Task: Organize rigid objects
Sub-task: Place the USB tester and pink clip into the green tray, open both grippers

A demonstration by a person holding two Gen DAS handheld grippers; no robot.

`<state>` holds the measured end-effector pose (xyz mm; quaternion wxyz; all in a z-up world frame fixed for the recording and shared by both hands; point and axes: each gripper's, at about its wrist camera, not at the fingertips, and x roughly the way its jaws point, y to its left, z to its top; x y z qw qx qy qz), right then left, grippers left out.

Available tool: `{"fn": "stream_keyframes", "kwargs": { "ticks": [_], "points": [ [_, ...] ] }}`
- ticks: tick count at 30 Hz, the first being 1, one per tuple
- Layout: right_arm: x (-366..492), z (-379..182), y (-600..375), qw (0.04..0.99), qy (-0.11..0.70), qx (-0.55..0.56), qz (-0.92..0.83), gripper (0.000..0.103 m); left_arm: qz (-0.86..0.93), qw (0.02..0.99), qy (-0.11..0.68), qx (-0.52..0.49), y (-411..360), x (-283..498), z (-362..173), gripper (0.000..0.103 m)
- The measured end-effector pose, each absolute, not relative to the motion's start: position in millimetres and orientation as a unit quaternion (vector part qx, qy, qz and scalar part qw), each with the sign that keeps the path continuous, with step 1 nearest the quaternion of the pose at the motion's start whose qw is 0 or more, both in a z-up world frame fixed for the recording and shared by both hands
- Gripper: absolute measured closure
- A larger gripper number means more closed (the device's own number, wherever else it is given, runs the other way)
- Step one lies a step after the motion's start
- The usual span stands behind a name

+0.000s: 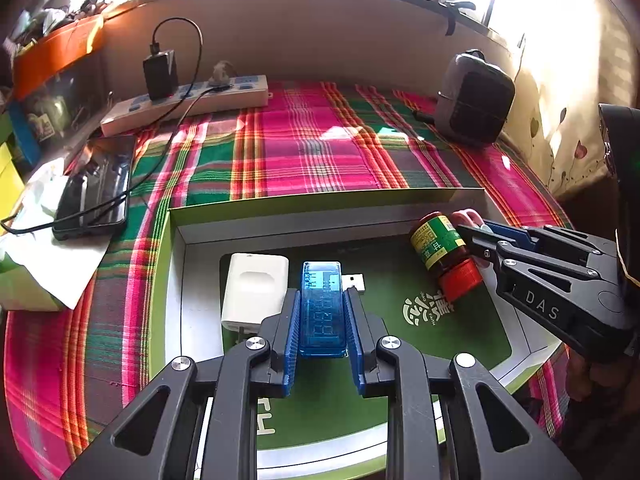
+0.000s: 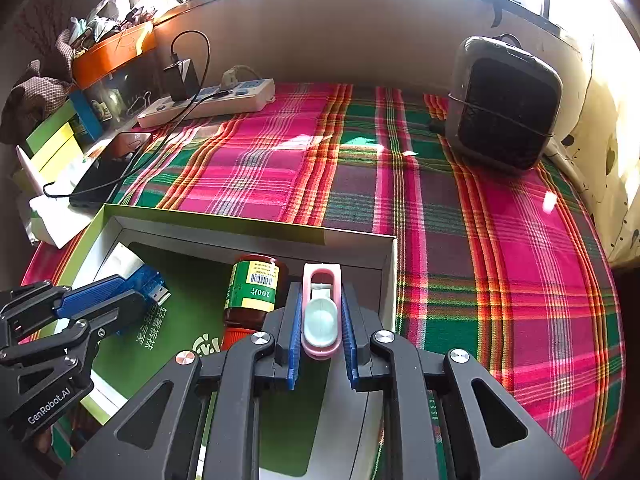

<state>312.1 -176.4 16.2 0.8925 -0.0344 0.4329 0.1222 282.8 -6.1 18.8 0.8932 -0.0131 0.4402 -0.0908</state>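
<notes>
Blue USB tester [image 1: 321, 308] is sitting clamped between the left gripper [image 1: 321, 312] pads, low centre of the left view, over the green-lined box [image 1: 328, 200]. Right gripper [image 2: 320, 312] is squeezing a pink clip [image 2: 321, 312] near the box's right wall. White charger [image 1: 256, 288] is lying just left of the tester; a brown bottle [image 1: 444, 252] with red cap is lying on the liner, close beside the right gripper's tips. Plaid cloth [image 1: 312, 148] is covering the surface. Phone [image 1: 96, 188] and power strip [image 1: 188, 104] are resting upper left, grey heater [image 1: 474, 96] upper right, sunlit window behind.
</notes>
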Motion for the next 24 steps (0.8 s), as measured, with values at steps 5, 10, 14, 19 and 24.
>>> {"fn": "stream_keyframes", "kwargs": {
  "ticks": [5,10,14,19,24],
  "points": [
    [313.5,15.4,-174.7,0.893,0.432,-0.035,0.124,0.084,-0.089,0.892,0.443,-0.011,-7.0,284.5,15.7,0.082],
    [314.3,14.7,-172.7,0.892,0.432,-0.038,0.125,0.084,-0.088,0.893,0.442,-0.012,-7.3,285.1,15.0,0.082],
    [314.2,14.6,-171.9,0.893,0.432,-0.038,0.124,0.084,-0.091,0.891,0.445,-0.023,-6.1,285.8,13.6,0.082],
    [314.3,14.5,-172.1,0.893,0.430,-0.037,0.125,0.084,-0.092,0.890,0.446,-0.022,-6.5,285.8,13.0,0.082],
    [314.3,14.9,-172.3,0.894,0.429,-0.035,0.125,0.084,-0.091,0.890,0.446,-0.023,-7.0,285.9,12.7,0.082]
  ]
}}
